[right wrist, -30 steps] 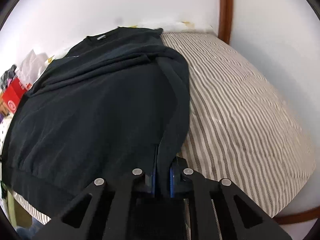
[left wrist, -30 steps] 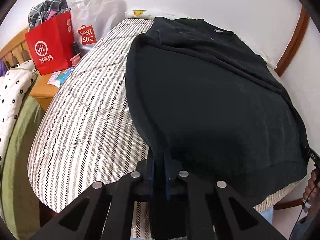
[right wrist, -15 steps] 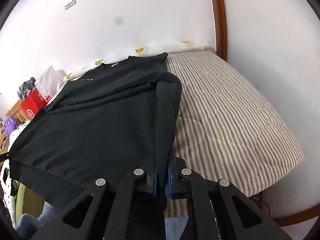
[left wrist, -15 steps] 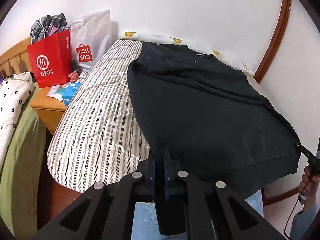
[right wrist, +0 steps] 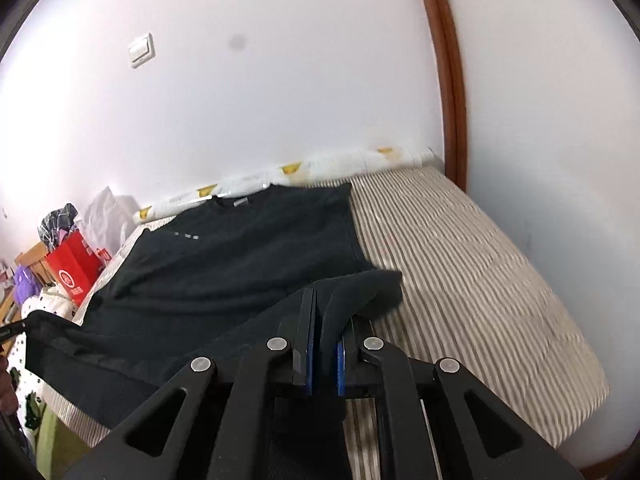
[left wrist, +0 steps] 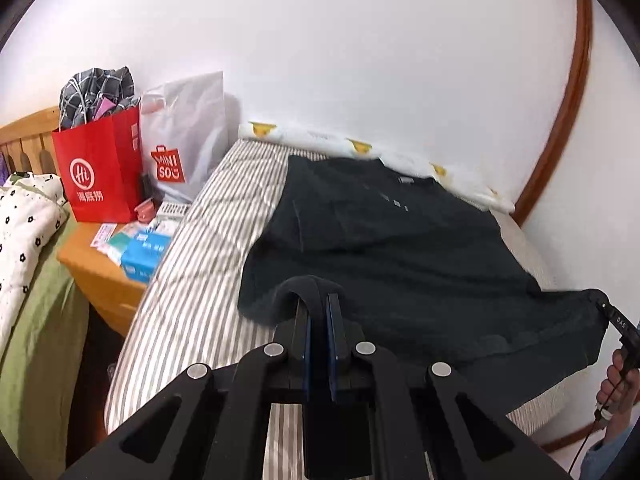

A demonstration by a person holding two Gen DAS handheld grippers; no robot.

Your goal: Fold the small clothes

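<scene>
Lying chest-up on the striped bed [left wrist: 192,292], the black sweatshirt [left wrist: 392,248] has its collar toward the wall and its hem toward the cameras. The left gripper [left wrist: 318,304] is clamped narrow on one hem corner: the dark cloth loops up over the tips and runs down between the blue pads [left wrist: 307,340]. The right gripper [right wrist: 325,308] pinches the other hem corner in the same way, with a fold of cloth bulging out past its tips and to the right. Between the two corners the hem hangs lifted clear of the bed, sagging a little in the middle, while the chest and collar rest flat on the mattress. In the left wrist view the right gripper's tip shows at the far right edge with the hem corner in it, and a hand [left wrist: 620,376] grips its handle below.

A rolled white cloth with yellow marks [left wrist: 372,152] lies along the wall at the head of the bed. Beside the bed stands a wooden nightstand [left wrist: 92,276] carrying a red paper bag [left wrist: 96,164], a white bag [left wrist: 180,136] and some small boxes. A light switch [right wrist: 141,49] sits on the wall.
</scene>
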